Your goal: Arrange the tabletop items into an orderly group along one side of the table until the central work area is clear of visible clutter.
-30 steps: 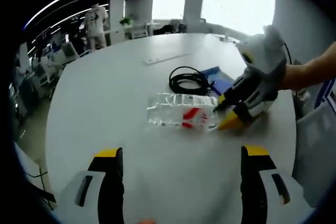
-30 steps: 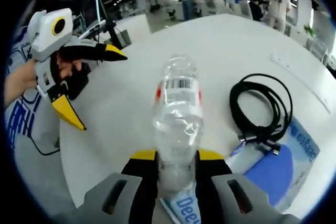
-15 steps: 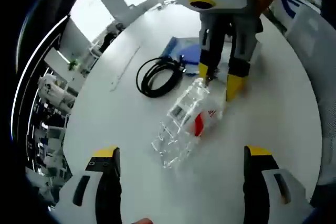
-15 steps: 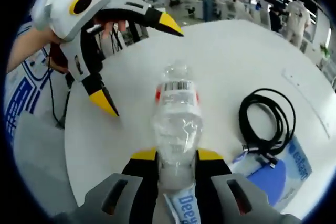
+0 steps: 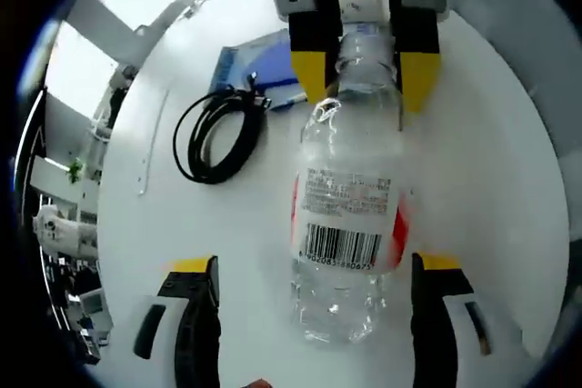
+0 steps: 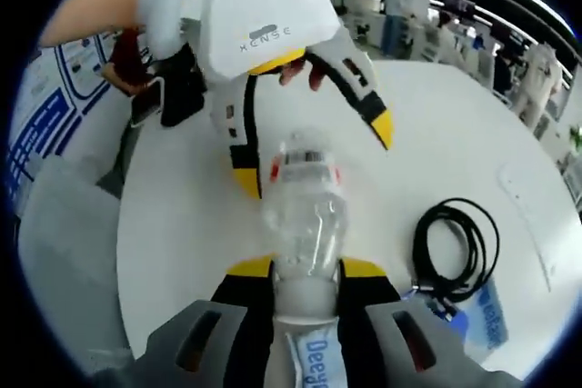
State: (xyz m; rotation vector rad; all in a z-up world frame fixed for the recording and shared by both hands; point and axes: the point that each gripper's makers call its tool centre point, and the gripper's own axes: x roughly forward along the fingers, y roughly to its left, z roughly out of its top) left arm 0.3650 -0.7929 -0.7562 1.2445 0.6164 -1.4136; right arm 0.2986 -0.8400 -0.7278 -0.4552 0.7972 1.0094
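A clear plastic bottle (image 5: 350,224) with a red-and-white barcode label lies lengthwise between the two grippers over the white round table (image 5: 509,161). My right gripper (image 6: 306,270) is shut on the bottle's (image 6: 305,206) neck end; in the left gripper view it (image 5: 364,74) comes down from the top. My left gripper (image 5: 314,263) is open, one jaw on each side of the bottle's base and neither touching it. In the right gripper view the left gripper (image 6: 314,154) hangs spread over the bottle's far end.
A coiled black cable (image 5: 218,134) (image 6: 455,252) lies beside the bottle, with a blue booklet (image 5: 250,61) (image 6: 486,315) just past it. A thin white strip (image 5: 150,147) lies farther out. A grey chair (image 6: 64,224) stands at the table's edge, and desks and people are behind.
My left gripper has swung in from the side to the bottle's base, and its open jaws now straddle it. The right gripper has stayed shut on the neck.
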